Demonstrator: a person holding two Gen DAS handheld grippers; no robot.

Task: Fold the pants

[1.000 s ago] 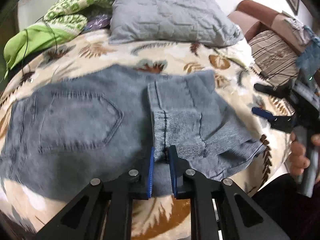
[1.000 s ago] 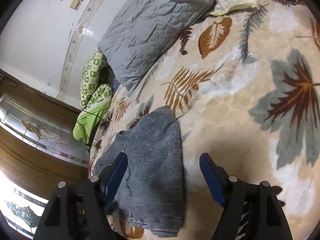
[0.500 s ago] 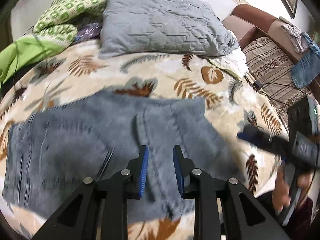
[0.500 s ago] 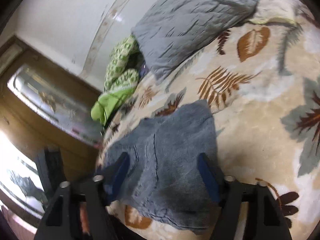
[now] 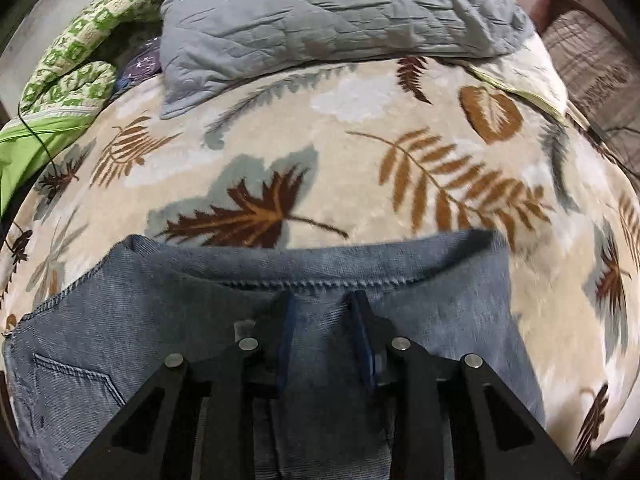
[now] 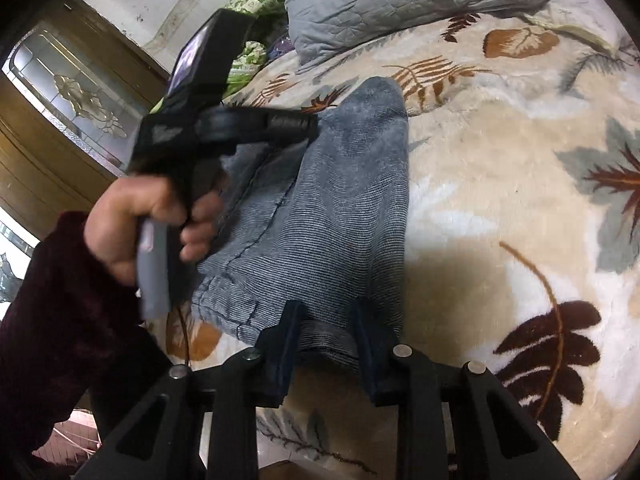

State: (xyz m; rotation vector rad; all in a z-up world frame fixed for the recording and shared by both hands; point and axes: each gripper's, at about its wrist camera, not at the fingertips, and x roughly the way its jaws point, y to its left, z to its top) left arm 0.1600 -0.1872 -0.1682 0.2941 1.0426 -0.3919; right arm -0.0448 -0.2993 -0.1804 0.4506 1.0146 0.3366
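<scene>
Grey-blue jeans [image 5: 160,320] lie folded on a leaf-patterned bedspread [image 5: 360,140]. My left gripper [image 5: 322,304] hovers over the denim just short of its far stitched edge. Its jaws are opening, and the cloth lies flat below them with no pad pressing on it. In the right wrist view a hand [image 6: 152,216] holds that left gripper [image 6: 310,124] over the far part of the jeans [image 6: 340,200], blurred. My right gripper [image 6: 328,316] straddles the near end of the fold. Its jaws are closing, with the ribbed denim edge between the fingers and not visibly pinched.
A grey quilted pillow [image 5: 320,12] lies at the head of the bed, beside a green patterned blanket [image 5: 68,80]. A striped cushion [image 5: 592,52] sits at the far right. A wooden door with glass [image 6: 60,120] stands beyond the bed's left side.
The left gripper let go of the folded-over hem and moved across the jeans toward their far edge, jaws widening. The right gripper came down to the near end of the jeans, and its jaws narrowed.
</scene>
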